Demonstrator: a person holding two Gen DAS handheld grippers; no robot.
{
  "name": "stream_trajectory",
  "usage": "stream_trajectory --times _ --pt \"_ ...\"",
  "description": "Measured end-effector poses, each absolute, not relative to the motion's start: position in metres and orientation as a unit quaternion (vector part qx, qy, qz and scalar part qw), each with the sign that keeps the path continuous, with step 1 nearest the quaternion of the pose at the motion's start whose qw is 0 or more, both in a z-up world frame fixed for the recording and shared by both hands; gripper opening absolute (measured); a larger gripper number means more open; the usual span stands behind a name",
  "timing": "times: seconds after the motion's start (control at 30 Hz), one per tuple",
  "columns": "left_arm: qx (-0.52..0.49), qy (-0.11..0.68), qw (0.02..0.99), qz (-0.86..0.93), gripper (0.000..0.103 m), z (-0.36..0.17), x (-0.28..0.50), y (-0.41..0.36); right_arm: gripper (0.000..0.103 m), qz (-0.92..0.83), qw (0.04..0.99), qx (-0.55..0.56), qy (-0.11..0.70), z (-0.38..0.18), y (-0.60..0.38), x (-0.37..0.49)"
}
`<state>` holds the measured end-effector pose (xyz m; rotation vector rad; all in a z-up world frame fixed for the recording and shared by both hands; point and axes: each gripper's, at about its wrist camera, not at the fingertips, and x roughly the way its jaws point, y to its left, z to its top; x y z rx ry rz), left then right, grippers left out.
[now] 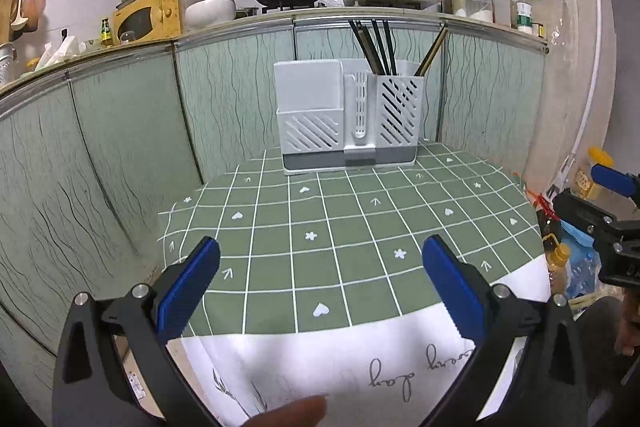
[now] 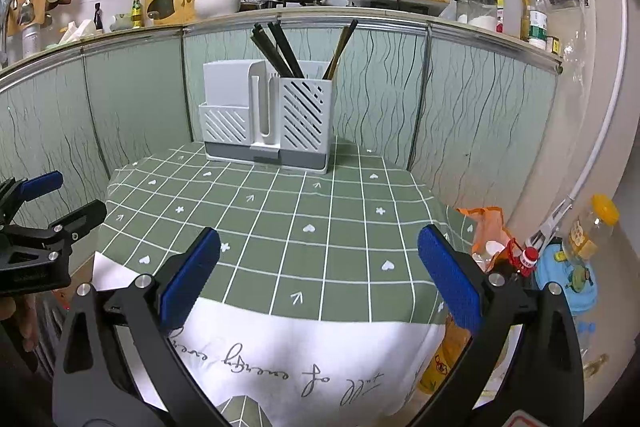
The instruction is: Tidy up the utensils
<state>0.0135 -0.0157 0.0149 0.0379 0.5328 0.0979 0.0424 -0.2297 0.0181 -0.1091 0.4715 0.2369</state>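
Chopsticks' (image 1: 374,47) lower ends hidden inside holder (image 1: 348,123); both grippers empty, spread

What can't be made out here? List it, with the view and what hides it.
- Chopsticks: lower ends hidden by the holder wall in both views, so the count is uncertain.
- Holder's left pocket: contents hidden by its front wall.
- Left gripper, right gripper: both open; in the other's view each is cut off by the edge.
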Motion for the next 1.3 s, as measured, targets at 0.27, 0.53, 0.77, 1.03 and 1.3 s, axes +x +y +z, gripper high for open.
stream_trajectory --times 0.27,0.53,0.77,1.03,1.3 --pt "0.014 0.269 0.962 0.053 0.098 0.008 0.01 -0.013 0.095 0.114 0.963 -0.047 0.238 0.011 -0.233 0.041" --pt "0.009 0.271 0.961 0.052 0.098 0.007 0.009 -0.009 0.095 0.113 0.963 -0.047 0.241 0.01 -0.235 0.041" --pt "0.004 0.269 0.962 0.045 0.098 0.01 0.007 -0.005 0.095 0.112 0.963 -0.045 0.24 0.009 -0.234 0.041" --pt "0.009 0.268 0.962 0.044 0.098 0.011 0.007 -0.006 0.095 0.113 0.963 -0.043 0.242 0.008 -0.235 0.041" --pt "0.01 0.265 0.963 0.045 0.098 0.013 0.006 -0.006 0.095 0.113 0.962 -0.037 0.247 0.006 -0.237 0.042"
